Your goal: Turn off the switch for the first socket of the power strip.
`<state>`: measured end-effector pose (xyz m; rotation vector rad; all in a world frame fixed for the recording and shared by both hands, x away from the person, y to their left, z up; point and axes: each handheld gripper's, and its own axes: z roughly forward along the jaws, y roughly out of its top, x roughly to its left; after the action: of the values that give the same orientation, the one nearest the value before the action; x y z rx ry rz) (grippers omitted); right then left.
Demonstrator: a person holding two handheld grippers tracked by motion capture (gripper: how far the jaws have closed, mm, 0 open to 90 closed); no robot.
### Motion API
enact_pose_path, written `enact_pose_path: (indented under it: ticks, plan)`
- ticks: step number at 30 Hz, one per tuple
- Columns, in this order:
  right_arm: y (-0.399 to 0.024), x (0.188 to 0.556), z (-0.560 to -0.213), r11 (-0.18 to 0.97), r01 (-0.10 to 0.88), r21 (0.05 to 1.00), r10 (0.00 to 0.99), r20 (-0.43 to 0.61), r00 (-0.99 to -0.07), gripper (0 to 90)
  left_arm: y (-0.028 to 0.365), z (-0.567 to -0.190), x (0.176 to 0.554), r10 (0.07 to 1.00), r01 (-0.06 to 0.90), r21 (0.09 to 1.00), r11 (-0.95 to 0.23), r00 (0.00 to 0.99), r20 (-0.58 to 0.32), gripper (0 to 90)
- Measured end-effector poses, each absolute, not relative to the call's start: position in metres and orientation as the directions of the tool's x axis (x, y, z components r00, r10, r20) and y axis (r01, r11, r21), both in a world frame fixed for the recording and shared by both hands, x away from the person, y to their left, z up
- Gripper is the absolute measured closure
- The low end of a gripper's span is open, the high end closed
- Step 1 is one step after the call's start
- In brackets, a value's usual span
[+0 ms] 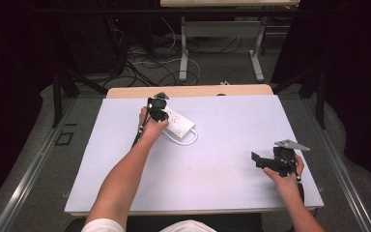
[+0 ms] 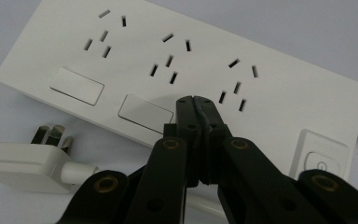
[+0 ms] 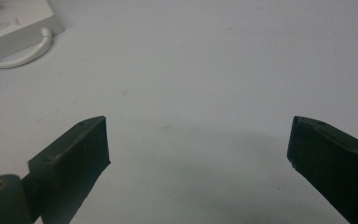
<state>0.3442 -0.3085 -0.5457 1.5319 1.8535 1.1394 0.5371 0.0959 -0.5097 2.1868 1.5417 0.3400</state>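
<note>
A white power strip (image 2: 200,70) with three socket groups and flat switches lies on the pale table sheet; in the high view the power strip (image 1: 179,122) sits left of centre at the back. My left gripper (image 2: 195,100) is shut, its joined tips just over the strip's top face between two switches, with nothing between them. In the high view the left gripper (image 1: 157,107) hangs over the strip's left end. The strip's white plug (image 2: 25,163) lies beside it, prongs showing. My right gripper (image 3: 198,140) stands open over bare sheet; in the high view the right gripper (image 1: 263,160) is at the right.
The strip's white cord (image 1: 186,140) loops toward the table's front. The strip's end and cord (image 3: 14,46) show far off in the right gripper view. A wooden table edge (image 1: 188,91) runs behind the sheet (image 1: 212,179). Cables and desk legs (image 1: 183,58) stand on the floor beyond.
</note>
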Motion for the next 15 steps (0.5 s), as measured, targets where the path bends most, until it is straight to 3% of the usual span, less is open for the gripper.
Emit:
enact_pose_path:
  ticks: [15]
  plan:
    - [-0.3082, 0.3441, -0.5457, 0.028, 0.564, 0.826, 0.953, 0.148, -0.264, 4.8, 0.0960, -0.5109, 0.5371, 0.934, 0.825, 0.489, -0.285, 0.353, -0.052, 90.0]
